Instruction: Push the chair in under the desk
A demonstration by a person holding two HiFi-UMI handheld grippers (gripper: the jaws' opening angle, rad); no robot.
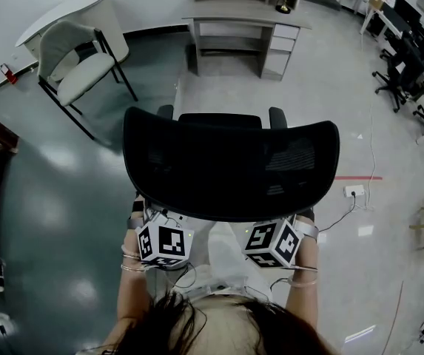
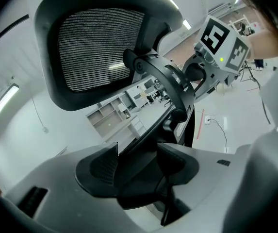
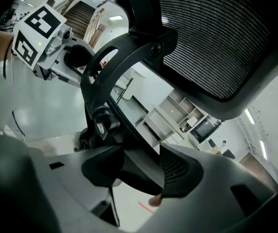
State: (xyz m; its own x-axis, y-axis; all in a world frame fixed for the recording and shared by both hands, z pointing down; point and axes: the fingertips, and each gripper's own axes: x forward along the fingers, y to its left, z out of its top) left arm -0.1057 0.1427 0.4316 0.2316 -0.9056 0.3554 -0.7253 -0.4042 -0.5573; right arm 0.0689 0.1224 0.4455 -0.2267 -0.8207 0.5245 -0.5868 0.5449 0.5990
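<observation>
A black office chair (image 1: 230, 165) with a mesh back stands directly in front of me, its back toward me. The grey desk (image 1: 241, 9) with drawers stands farther ahead, apart from the chair. My left gripper (image 1: 164, 235) and right gripper (image 1: 272, 239) sit low behind the chair back, their fingertips hidden by it. In the left gripper view the left gripper (image 2: 135, 165) is shut on the chair's back frame (image 2: 165, 89), below the mesh headrest (image 2: 95, 47). The right gripper (image 3: 139, 171) is likewise shut on the curved back frame (image 3: 105, 81) in its own view.
A white chair (image 1: 78, 61) and a round white table (image 1: 64, 13) stand at the far left. Black office chairs (image 1: 408, 72) line desks at the far right. A floor socket with a cable (image 1: 354, 191) and a red tape line (image 1: 359, 177) lie right of the chair.
</observation>
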